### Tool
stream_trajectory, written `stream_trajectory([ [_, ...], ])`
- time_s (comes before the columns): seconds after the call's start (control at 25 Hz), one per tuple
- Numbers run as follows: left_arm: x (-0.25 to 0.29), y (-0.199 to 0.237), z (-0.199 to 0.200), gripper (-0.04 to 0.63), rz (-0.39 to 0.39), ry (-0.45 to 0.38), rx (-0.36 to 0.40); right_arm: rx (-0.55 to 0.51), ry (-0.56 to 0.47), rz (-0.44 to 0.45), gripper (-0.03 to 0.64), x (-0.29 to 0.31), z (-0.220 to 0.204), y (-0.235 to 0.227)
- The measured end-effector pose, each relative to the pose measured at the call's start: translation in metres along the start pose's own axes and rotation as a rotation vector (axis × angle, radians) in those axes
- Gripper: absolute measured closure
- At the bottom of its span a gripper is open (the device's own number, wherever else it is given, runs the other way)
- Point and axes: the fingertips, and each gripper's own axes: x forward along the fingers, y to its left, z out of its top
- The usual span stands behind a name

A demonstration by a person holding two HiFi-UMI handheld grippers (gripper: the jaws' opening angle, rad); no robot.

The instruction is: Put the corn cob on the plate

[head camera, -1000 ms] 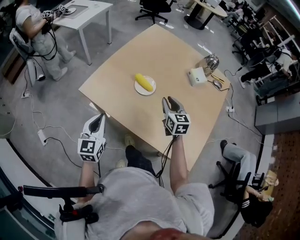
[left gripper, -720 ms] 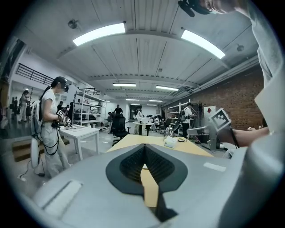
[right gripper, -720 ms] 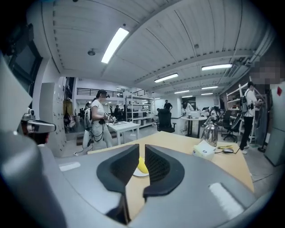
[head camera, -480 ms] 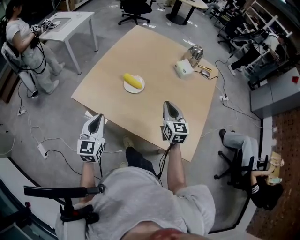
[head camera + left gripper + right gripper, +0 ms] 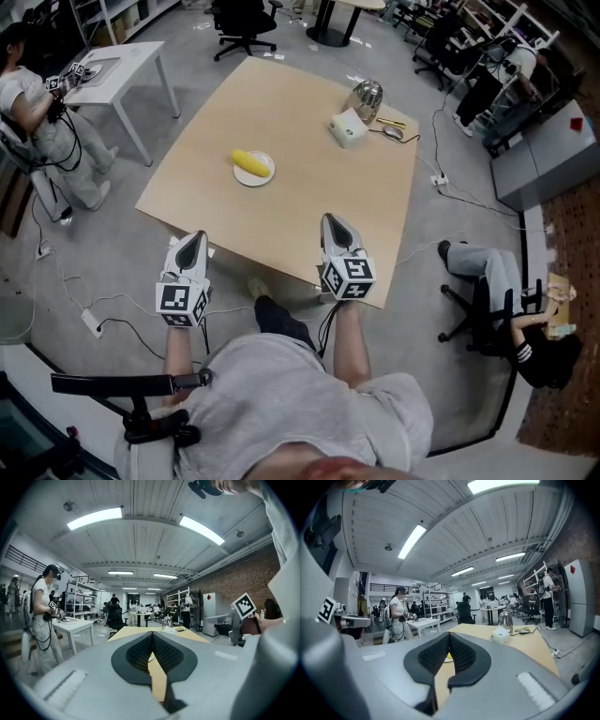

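Note:
The yellow corn cob (image 5: 248,161) lies on a small white plate (image 5: 265,174) near the middle of the light wooden table (image 5: 309,178). My left gripper (image 5: 193,240) hangs off the table's near edge, over the floor, shut with nothing between its jaws. My right gripper (image 5: 335,225) is at the table's near edge, well short of the plate, also shut and empty. In the right gripper view a sliver of the plate (image 5: 448,657) shows between the closed black pads (image 5: 459,653). In the left gripper view the pads (image 5: 164,654) meet at the tips.
At the table's far side stand a white box (image 5: 348,129), a metal kettle (image 5: 365,97) and small items on a cable. A person with grippers works at a white table (image 5: 112,62) at the far left. Office chairs and a seated person's legs (image 5: 483,281) are at the right.
Both grippers have drawn back from the plate toward the table's near edge, the right one more. The right gripper's jaws have closed. The corn stays on the plate.

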Motion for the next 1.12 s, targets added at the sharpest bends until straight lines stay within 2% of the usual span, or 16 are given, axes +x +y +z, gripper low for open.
stream_trajectory([
  [0.24, 0.005, -0.012, 0.001, 0.575, -0.053, -0.004, 0.014, -0.037, 0.000, -0.061, 0.611, -0.029, -0.013, -0.008],
  [0.68, 0.014, -0.042, 0.010, 0.575, -0.159, -0.028, 0.050, 0.012, -0.027, -0.115, 0.611, -0.080, -0.024, 0.000],
  [1.12, 0.015, -0.047, 0.018, 0.575, -0.176, -0.028, 0.069, 0.011, -0.029, -0.160, 0.612, -0.092, -0.024, -0.011],
])
